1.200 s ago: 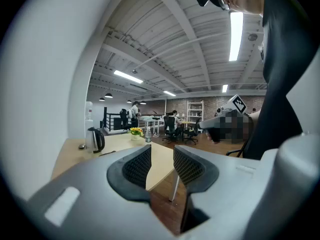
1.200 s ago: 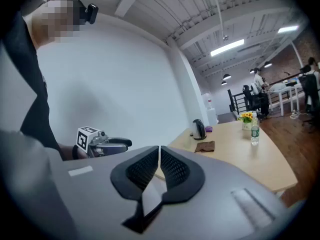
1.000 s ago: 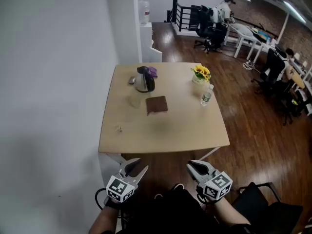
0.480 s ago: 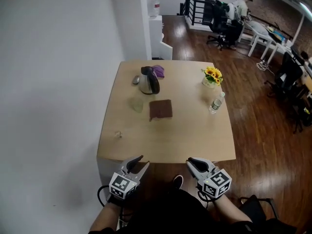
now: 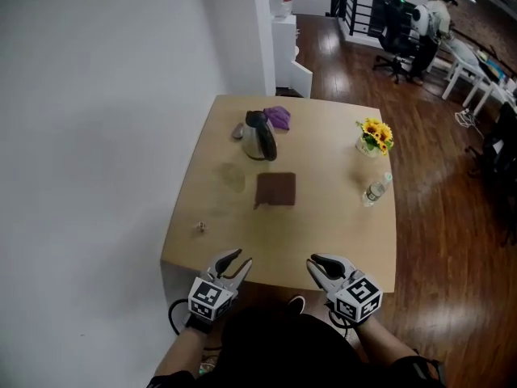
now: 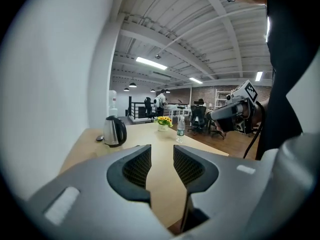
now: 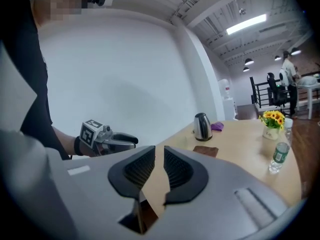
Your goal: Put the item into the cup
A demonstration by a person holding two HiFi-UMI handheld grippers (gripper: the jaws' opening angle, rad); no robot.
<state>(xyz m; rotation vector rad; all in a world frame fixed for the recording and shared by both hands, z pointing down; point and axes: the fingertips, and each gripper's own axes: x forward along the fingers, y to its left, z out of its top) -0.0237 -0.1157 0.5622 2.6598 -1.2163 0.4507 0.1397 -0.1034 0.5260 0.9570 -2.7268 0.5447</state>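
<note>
Left claw (image 5: pixel 237 259) low in head view, at near edge of table (image 5: pixel 323 233); jaws apart, nothing between. Just right of it, right claw (image 5: pixel 313 265); jaws narrowly apart, nothing between. At left of table, item (image 5: pixel 201 227): small pale speck, too small to identify, well apart from either claw. Near frame centre, cup (image 5: pixel 233 176): faint, seemingly clear, just below kettle (image 5: pixel 260 136). Right of cup, brown mat (image 5: pixel 276 189). Beside kettle at upper right, purple cloth (image 5: pixel 279 117). Along right side of table, flowers (image 5: pixel 376 134) and bottle (image 5: pixel 375 191).
</note>
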